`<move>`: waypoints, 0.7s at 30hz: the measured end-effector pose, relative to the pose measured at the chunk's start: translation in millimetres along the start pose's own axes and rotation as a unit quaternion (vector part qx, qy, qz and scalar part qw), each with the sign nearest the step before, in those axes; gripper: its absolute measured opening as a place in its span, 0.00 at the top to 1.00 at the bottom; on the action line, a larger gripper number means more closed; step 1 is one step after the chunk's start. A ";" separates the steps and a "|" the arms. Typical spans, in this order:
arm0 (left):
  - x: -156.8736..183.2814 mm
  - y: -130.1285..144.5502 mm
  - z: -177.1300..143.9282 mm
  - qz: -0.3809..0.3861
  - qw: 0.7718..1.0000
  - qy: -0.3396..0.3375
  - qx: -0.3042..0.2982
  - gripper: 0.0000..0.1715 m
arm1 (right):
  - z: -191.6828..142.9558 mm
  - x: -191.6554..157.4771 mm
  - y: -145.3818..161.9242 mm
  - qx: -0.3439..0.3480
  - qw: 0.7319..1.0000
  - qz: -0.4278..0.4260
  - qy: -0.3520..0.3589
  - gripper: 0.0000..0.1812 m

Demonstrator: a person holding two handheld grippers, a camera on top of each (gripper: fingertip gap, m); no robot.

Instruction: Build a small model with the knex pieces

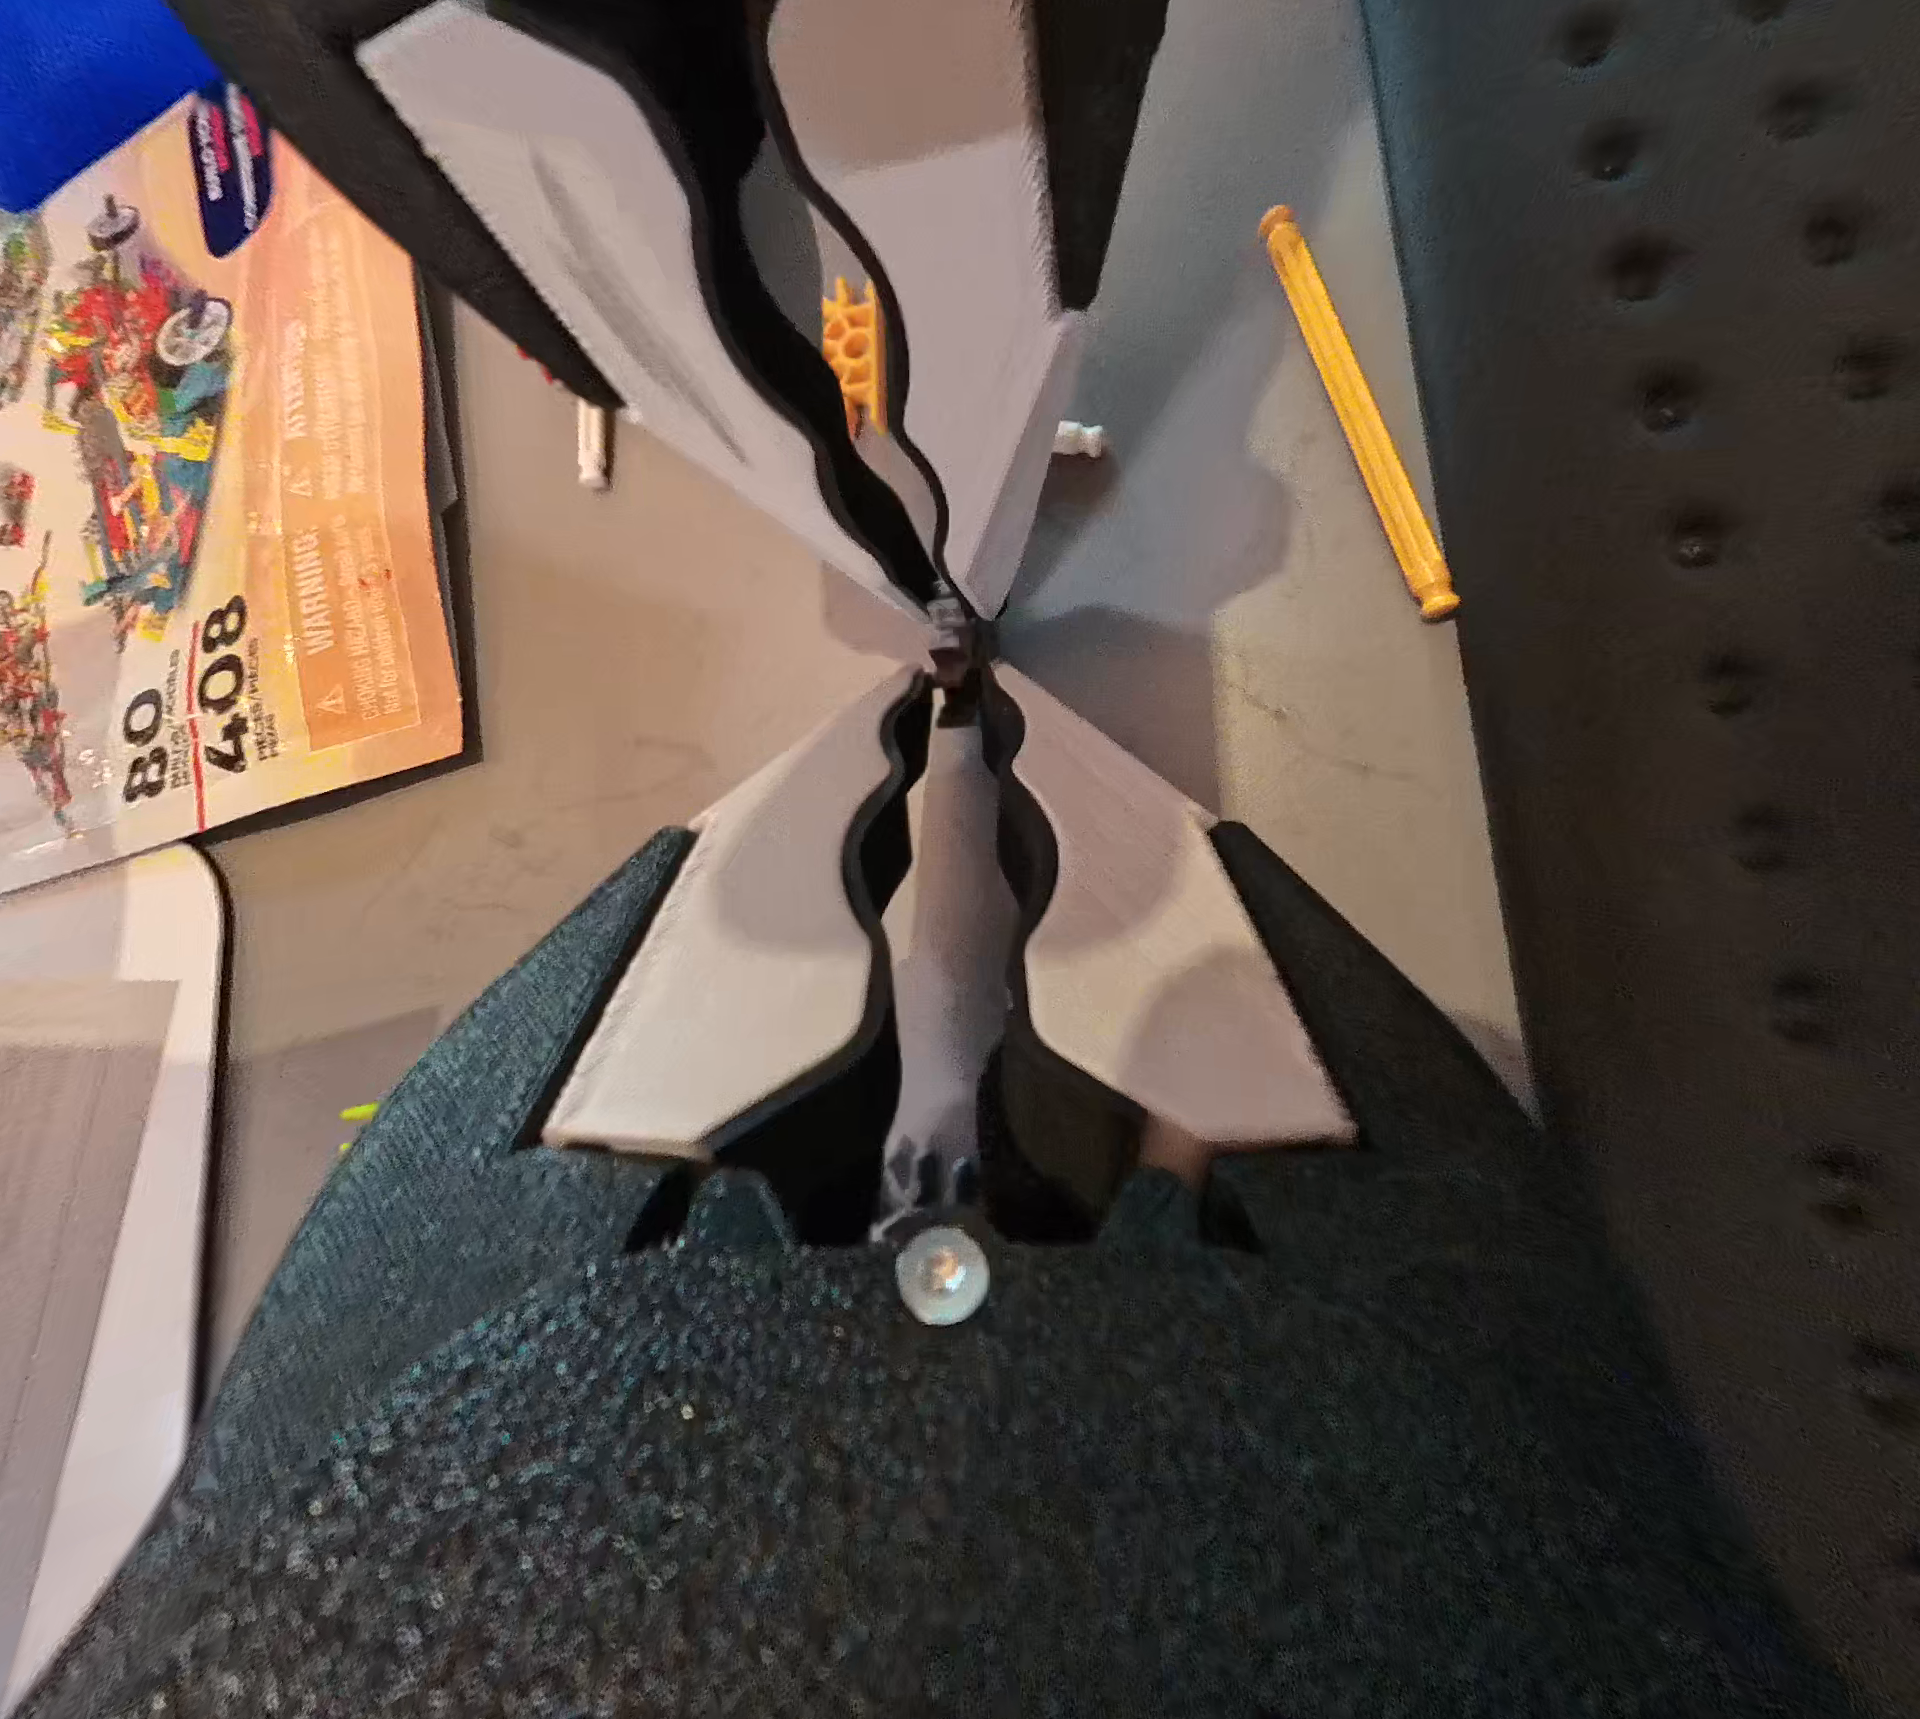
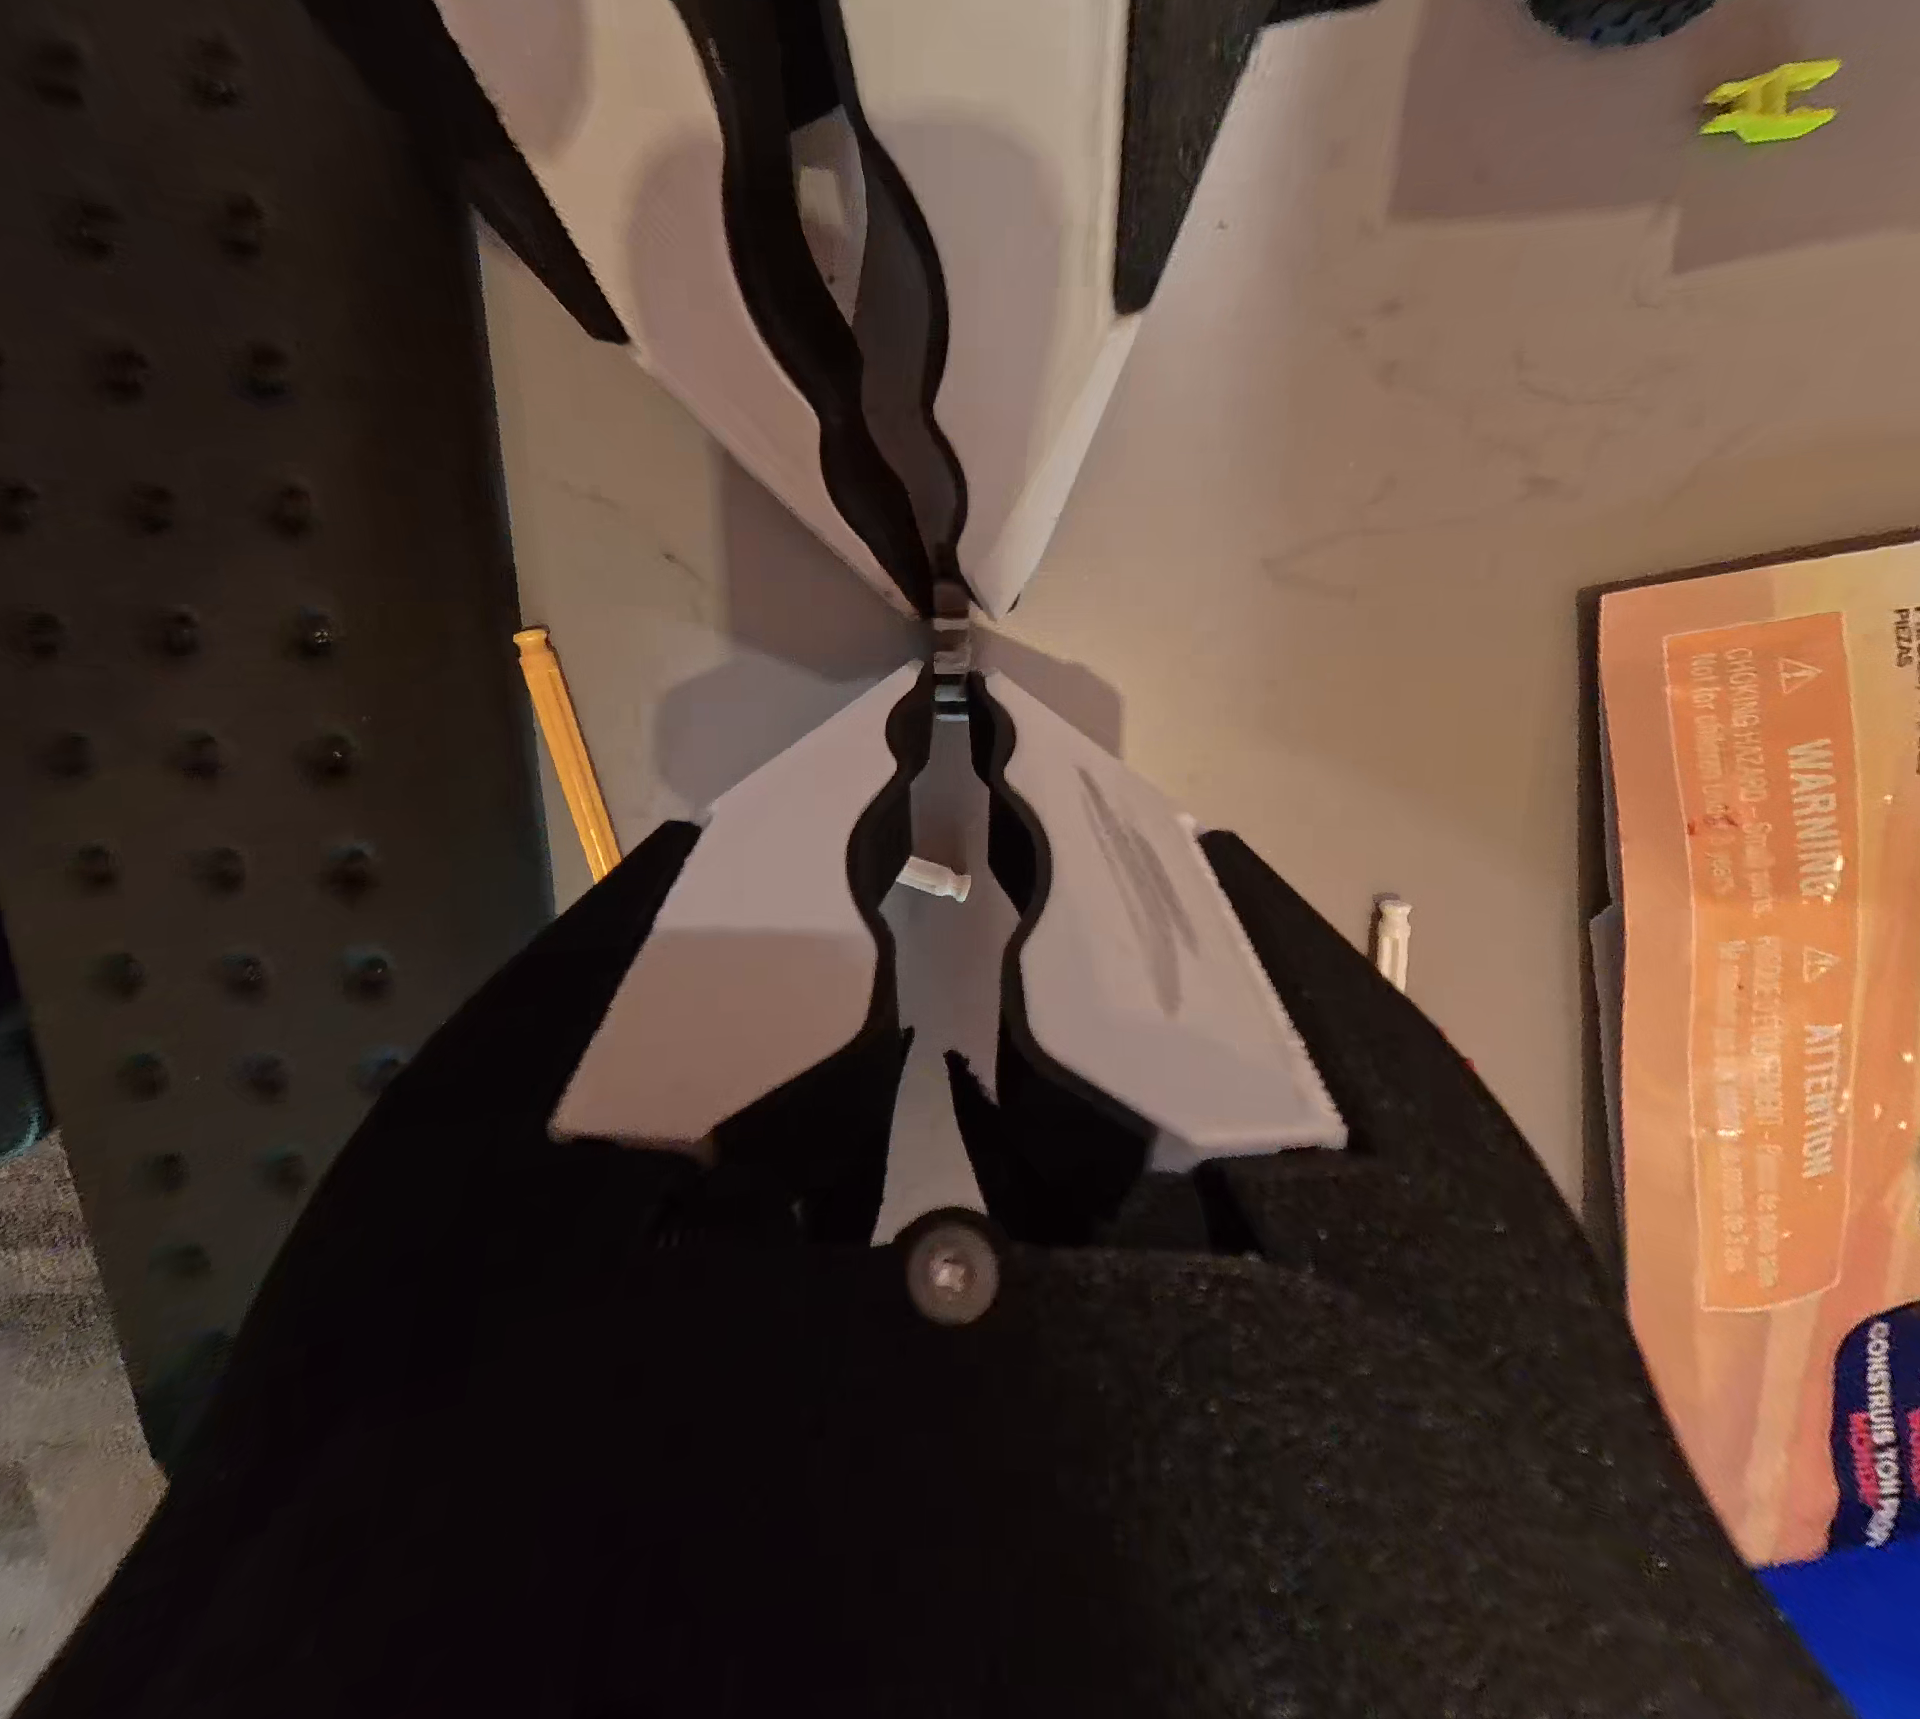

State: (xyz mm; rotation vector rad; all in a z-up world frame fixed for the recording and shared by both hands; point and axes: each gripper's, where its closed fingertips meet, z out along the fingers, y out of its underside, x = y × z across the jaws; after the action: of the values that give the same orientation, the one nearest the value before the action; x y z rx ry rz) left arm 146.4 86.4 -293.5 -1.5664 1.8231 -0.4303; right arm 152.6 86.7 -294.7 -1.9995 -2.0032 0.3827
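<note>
Here the left gripper [image 1: 951, 682] and right gripper [image 2: 948, 677] meet tip to tip, both clenched on one small grey piece [image 2: 949, 630], its long axis running between the jaws; a yellow rod [image 1: 1356, 412] lies right of the left gripper's jaws.

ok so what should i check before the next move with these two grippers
1. Left gripper closed on the small grey piece: ok.
2. Right gripper closed on the same piece: ok.
3. Both grippers meet tip to tip, roughly in line: ok.
4. Small grey piece is a single part or two joined: cannot tell.
5. Yellow rod lies on the table, apart from both grippers: ok.
6. Space below the right gripper free: not ok, a white peg lies under its fingers.
</note>
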 end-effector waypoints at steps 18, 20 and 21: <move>1.7 2.3 5.6 -0.016 0.996 0.078 -0.029 0.97 | -9.3 -7.5 49.2 0.053 0.987 0.128 0.087 0.74; 1.9 2.0 5.9 -0.026 0.995 0.093 -0.031 0.97 | -9.6 -7.7 48.9 0.065 0.985 0.135 0.089 0.74; 1.0 2.2 6.2 -0.026 0.995 0.095 -0.033 0.97 | -9.3 -8.7 47.7 0.074 0.984 0.138 0.086 0.74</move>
State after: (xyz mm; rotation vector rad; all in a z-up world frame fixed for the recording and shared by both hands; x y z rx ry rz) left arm 149.0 87.0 -299.6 -1.6682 1.9592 -0.5651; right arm 200.2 78.1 -304.4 -2.1383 -1.5542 0.3883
